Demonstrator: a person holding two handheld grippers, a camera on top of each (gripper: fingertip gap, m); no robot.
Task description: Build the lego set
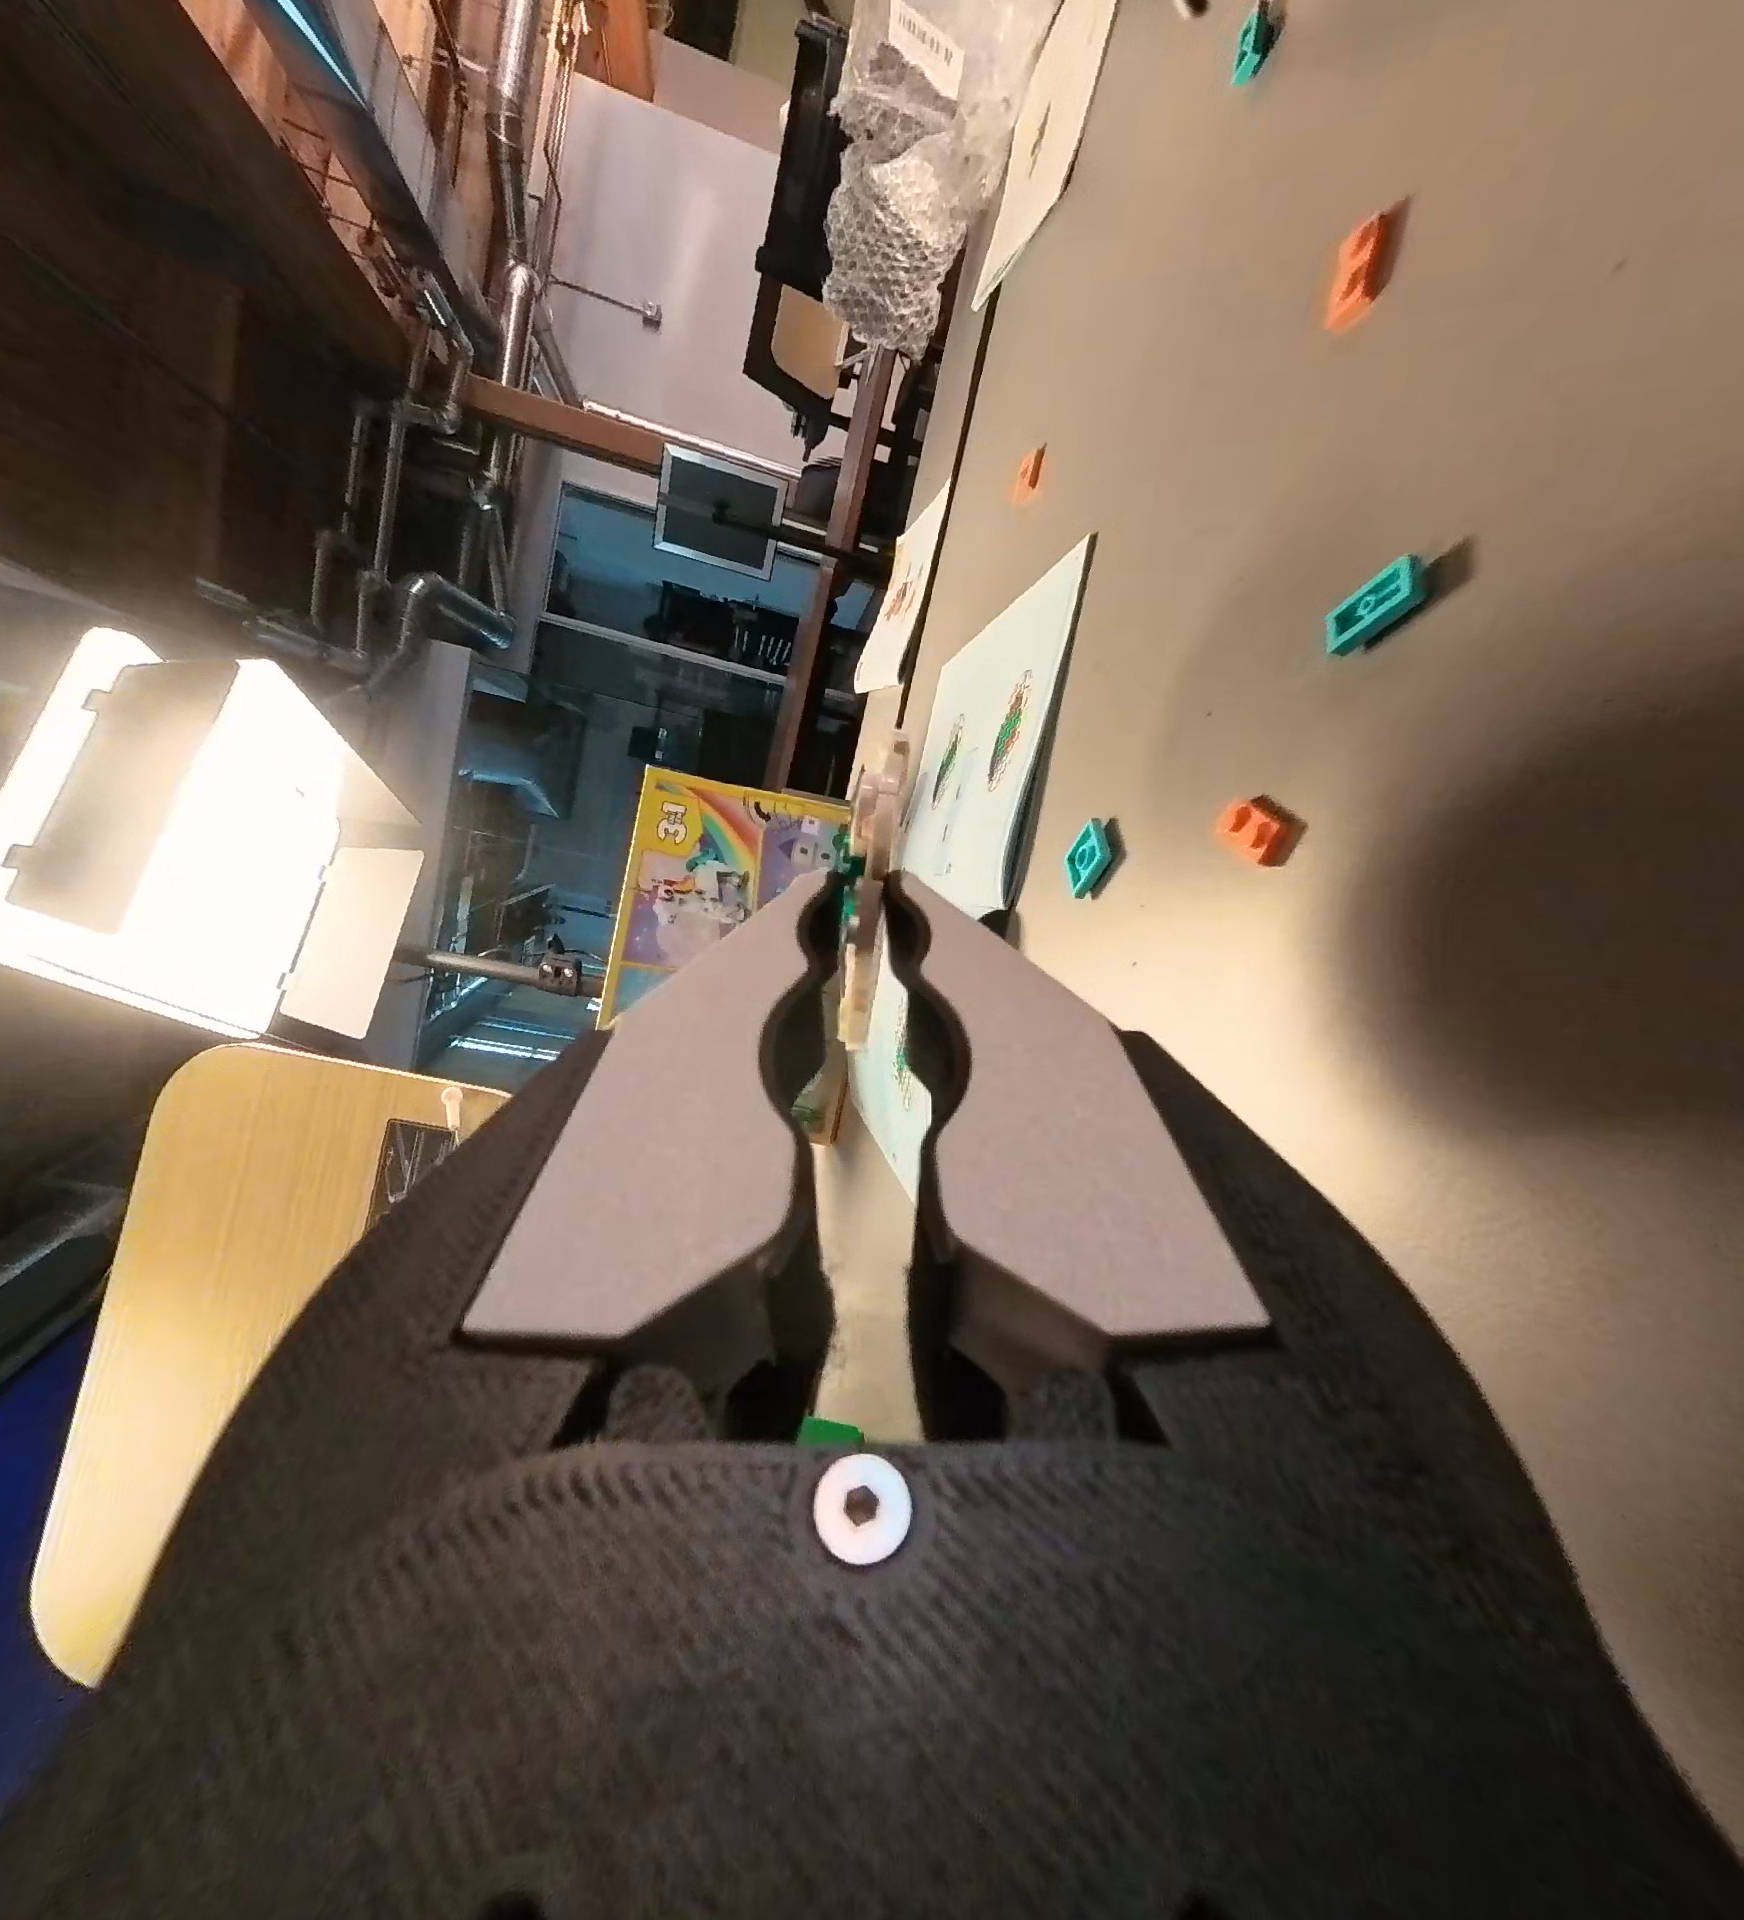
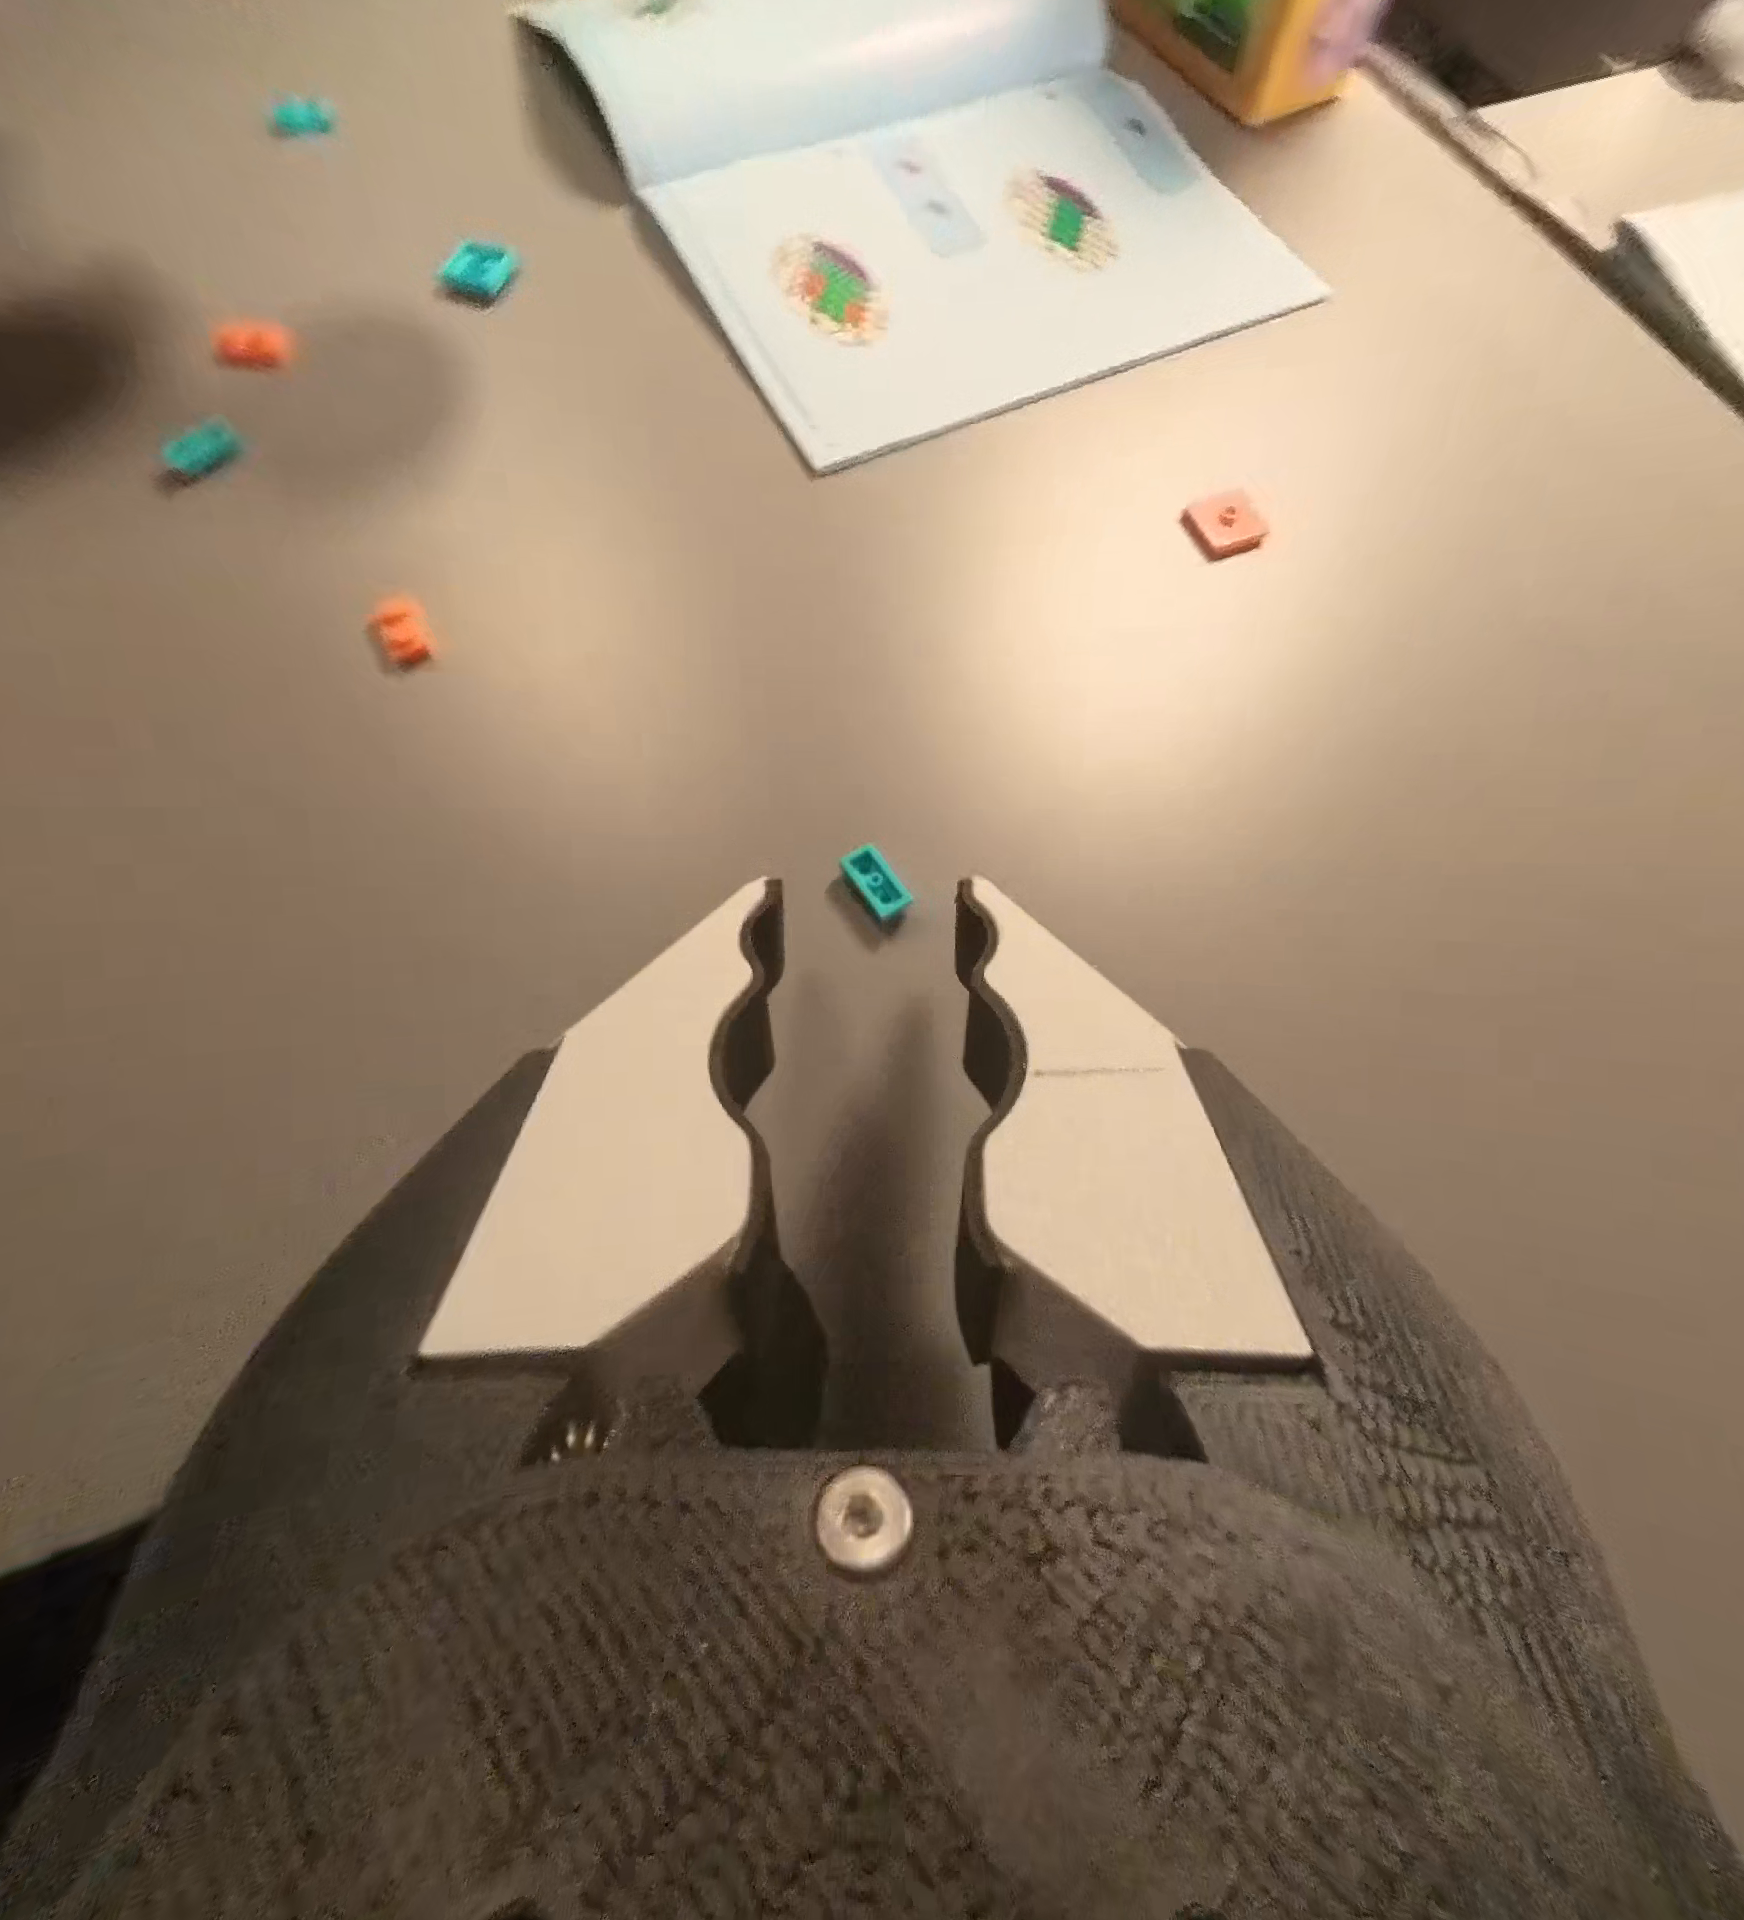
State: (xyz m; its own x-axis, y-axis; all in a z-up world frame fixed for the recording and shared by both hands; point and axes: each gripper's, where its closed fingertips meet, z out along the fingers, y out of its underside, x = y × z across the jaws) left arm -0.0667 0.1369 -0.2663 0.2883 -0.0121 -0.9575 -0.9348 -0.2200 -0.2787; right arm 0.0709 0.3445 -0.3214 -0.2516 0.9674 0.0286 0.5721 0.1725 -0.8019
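The right tool (image 2: 868, 914), jaws apart and empty, frames a small teal plate (image 2: 875, 902) on the surface (image 2: 639, 748); closing off-centre could flick it away. The left tool (image 1: 860, 904) pinches the tan partial build (image 1: 873, 862), which could twist loose.

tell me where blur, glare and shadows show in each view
Left wrist view: rolled sideways, the lamp blown out white, a soft dark shadow across the table. Right wrist view: far bricks smeared, the teal brick by the gripper sharper, pale sheen mid-table.
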